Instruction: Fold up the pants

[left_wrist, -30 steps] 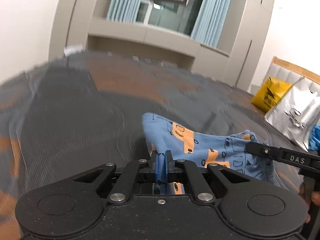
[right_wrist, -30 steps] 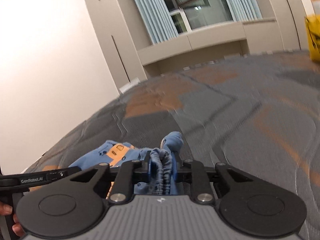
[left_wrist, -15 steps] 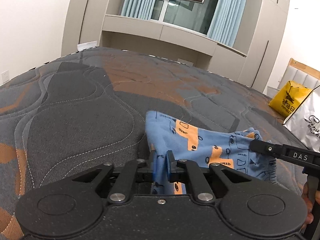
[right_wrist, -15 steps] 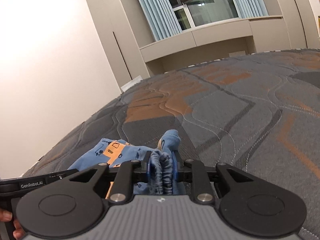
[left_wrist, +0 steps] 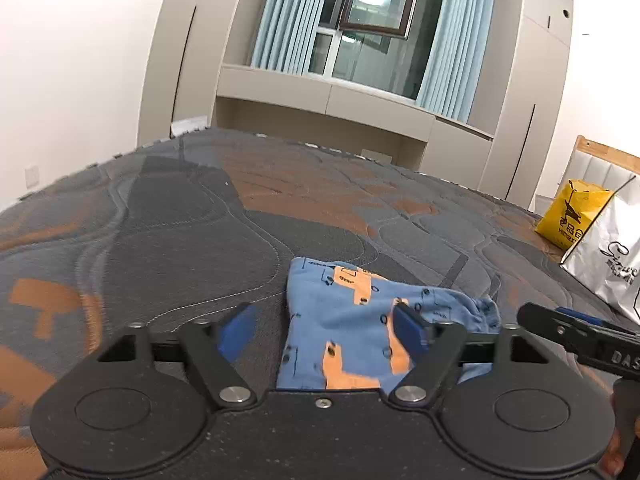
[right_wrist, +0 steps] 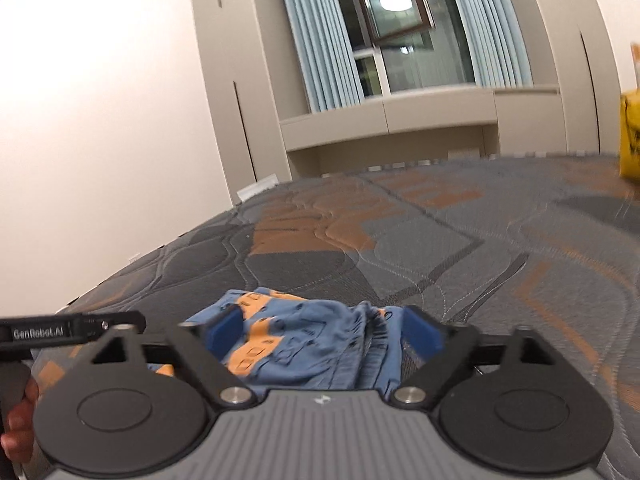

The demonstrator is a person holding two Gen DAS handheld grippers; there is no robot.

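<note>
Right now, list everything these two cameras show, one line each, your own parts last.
pants: one, blue with orange blocks, folded on the mattress, lying between both tools' spread pads.
mattress: one, grey and orange quilted, fills the foreground.
yellow bag: one, far right on the mattress.
silver bag: one, beside the yellow bag.
window: one, dark, ajar, between light blue curtains.
wardrobes: beige, flanking the window.
left tool: black, blue pads, jaws opening, not pressing the pants.
right tool: black and grey, jaws opening, pants loose between them.
</note>
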